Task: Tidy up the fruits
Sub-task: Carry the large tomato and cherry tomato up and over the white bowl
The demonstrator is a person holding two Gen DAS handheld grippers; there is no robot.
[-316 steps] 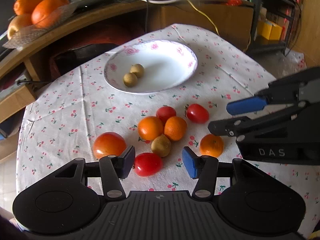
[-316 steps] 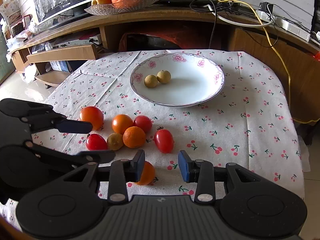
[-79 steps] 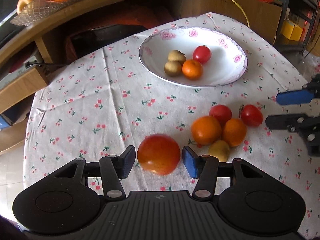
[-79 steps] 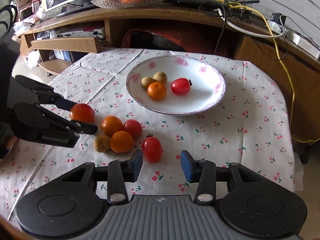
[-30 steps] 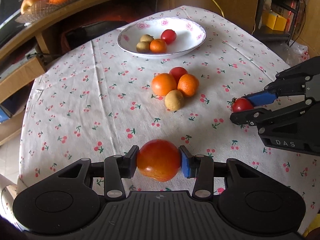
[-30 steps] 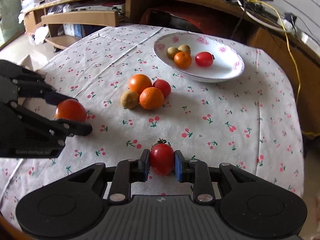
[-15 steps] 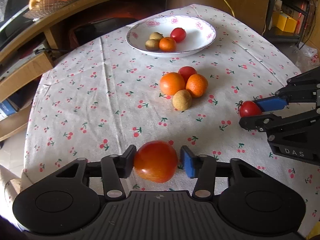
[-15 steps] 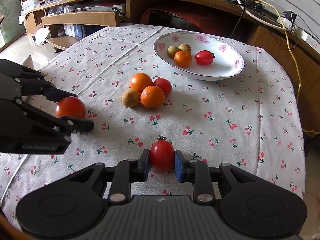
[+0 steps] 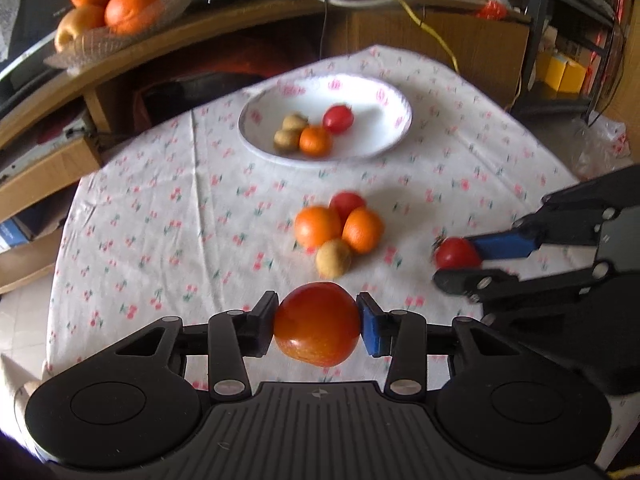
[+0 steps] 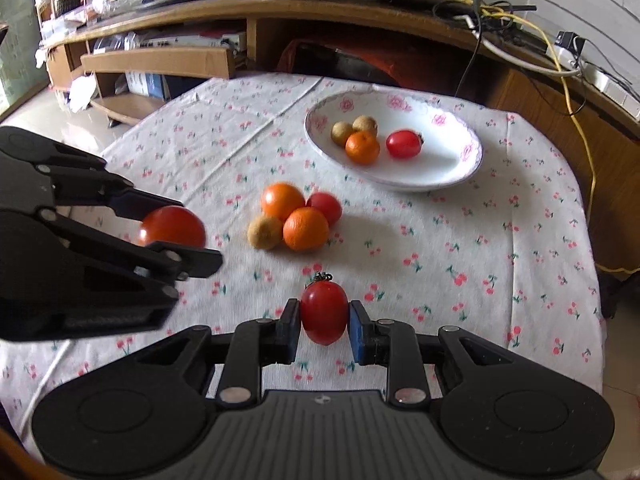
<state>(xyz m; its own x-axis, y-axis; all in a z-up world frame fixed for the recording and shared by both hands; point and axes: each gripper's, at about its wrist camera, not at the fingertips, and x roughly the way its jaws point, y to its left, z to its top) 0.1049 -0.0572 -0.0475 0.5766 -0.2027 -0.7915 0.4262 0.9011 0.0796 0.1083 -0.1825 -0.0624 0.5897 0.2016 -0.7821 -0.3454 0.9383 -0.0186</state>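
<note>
My left gripper (image 9: 317, 322) is shut on a large orange-red tomato (image 9: 316, 325), held above the near side of the table; the same tomato (image 10: 172, 226) shows in the right wrist view. My right gripper (image 10: 324, 323) is shut on a small red tomato (image 10: 324, 307), also seen as the small tomato (image 9: 456, 253) from the left. A white floral plate (image 10: 452, 172) at the far side holds two brown fruits, a small orange and a red tomato. Mid-table sits a cluster of two oranges (image 10: 305, 228), a red tomato (image 10: 326, 206) and a brown fruit (image 10: 265, 232).
A cherry-print cloth (image 10: 500, 248) covers the round table. Behind it runs a wooden shelf (image 10: 360, 12) with a glass bowl of oranges (image 9: 116, 4), cables and a yellow wire (image 10: 580, 136). Cardboard boxes stand under the shelf at the left.
Both grippers have lifted and moved toward the plate with their tomatoes. The left gripper's fingers have closed tight on the large tomato again. The cluster stays put.
</note>
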